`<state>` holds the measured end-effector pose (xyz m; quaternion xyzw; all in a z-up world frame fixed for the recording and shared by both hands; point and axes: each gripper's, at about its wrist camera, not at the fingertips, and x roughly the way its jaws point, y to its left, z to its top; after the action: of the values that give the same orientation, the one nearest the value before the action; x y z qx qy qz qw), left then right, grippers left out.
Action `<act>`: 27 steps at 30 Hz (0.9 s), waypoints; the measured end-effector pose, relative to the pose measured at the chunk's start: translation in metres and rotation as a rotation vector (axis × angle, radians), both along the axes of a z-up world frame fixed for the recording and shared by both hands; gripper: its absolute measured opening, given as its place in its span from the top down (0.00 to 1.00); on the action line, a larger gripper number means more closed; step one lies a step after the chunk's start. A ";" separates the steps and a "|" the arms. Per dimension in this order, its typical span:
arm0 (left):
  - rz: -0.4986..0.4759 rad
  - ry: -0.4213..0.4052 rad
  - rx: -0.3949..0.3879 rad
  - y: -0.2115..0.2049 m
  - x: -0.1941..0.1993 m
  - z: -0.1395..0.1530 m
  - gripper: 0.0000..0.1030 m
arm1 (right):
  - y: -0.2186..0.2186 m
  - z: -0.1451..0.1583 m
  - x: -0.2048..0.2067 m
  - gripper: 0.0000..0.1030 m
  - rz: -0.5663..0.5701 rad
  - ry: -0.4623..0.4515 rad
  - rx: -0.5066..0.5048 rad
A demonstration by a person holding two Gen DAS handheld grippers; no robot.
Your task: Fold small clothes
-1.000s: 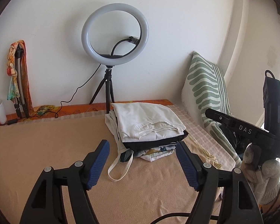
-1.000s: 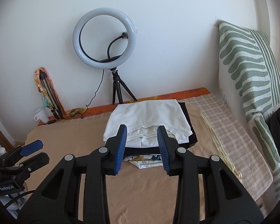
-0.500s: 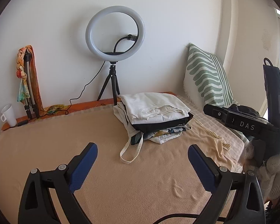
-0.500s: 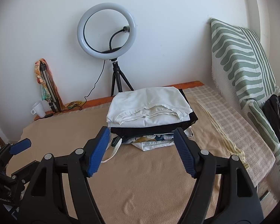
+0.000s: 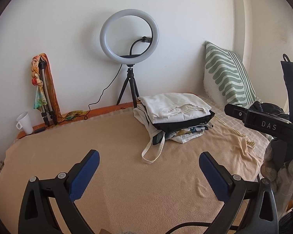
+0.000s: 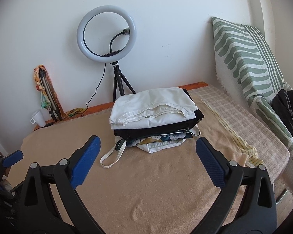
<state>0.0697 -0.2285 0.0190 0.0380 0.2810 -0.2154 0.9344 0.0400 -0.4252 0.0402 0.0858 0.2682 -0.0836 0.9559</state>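
Bright, soft daylight from the right; sharp, fisheye-bent edges.

The right gripper [image 6: 147, 157] hung over the tan blanket [image 6: 146, 185], jaws spread wide and empty. Beyond it sat the stack of folded clothes [image 6: 156, 117], a white garment [image 6: 152, 105] on top. The ring light [image 6: 106, 31] stood behind; a striped pillow [image 6: 248, 58] leaned at right
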 end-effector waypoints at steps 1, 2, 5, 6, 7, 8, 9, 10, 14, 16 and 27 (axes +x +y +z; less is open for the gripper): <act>-0.001 0.004 0.007 0.000 0.000 -0.002 0.00 | 0.001 -0.001 0.000 0.00 -0.002 -0.003 -0.014; -0.002 0.013 0.012 -0.001 0.000 -0.004 0.00 | 0.003 -0.003 -0.002 0.00 -0.008 -0.012 -0.027; 0.013 0.036 0.014 0.001 0.000 -0.011 0.00 | 0.006 -0.010 -0.003 0.00 -0.014 -0.037 -0.048; 0.017 0.037 0.016 0.001 0.000 -0.013 0.00 | 0.007 -0.013 -0.002 0.00 -0.010 -0.029 -0.049; 0.023 0.033 0.023 0.001 -0.002 -0.015 0.00 | 0.007 -0.015 0.000 0.00 -0.006 -0.017 -0.049; 0.028 0.029 0.031 0.001 -0.002 -0.017 0.00 | 0.007 -0.018 0.001 0.00 -0.003 -0.006 -0.049; 0.031 0.027 0.041 0.000 -0.003 -0.019 0.00 | 0.008 -0.021 0.003 0.00 -0.005 0.000 -0.052; 0.033 0.026 0.049 -0.001 -0.004 -0.021 0.00 | 0.008 -0.023 0.003 0.00 -0.008 0.003 -0.054; 0.032 0.032 0.063 -0.003 -0.005 -0.027 0.00 | 0.008 -0.030 0.005 0.00 -0.010 0.017 -0.052; 0.027 0.038 0.064 -0.004 -0.005 -0.029 0.00 | 0.009 -0.031 0.005 0.00 -0.005 0.017 -0.049; 0.022 0.019 0.068 -0.008 -0.009 -0.028 0.00 | 0.013 -0.031 0.006 0.00 0.006 0.004 -0.053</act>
<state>0.0609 -0.2362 -0.0086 0.0646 0.2974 -0.1956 0.9323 0.0464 -0.4120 0.0091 0.0593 0.2682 -0.0880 0.9575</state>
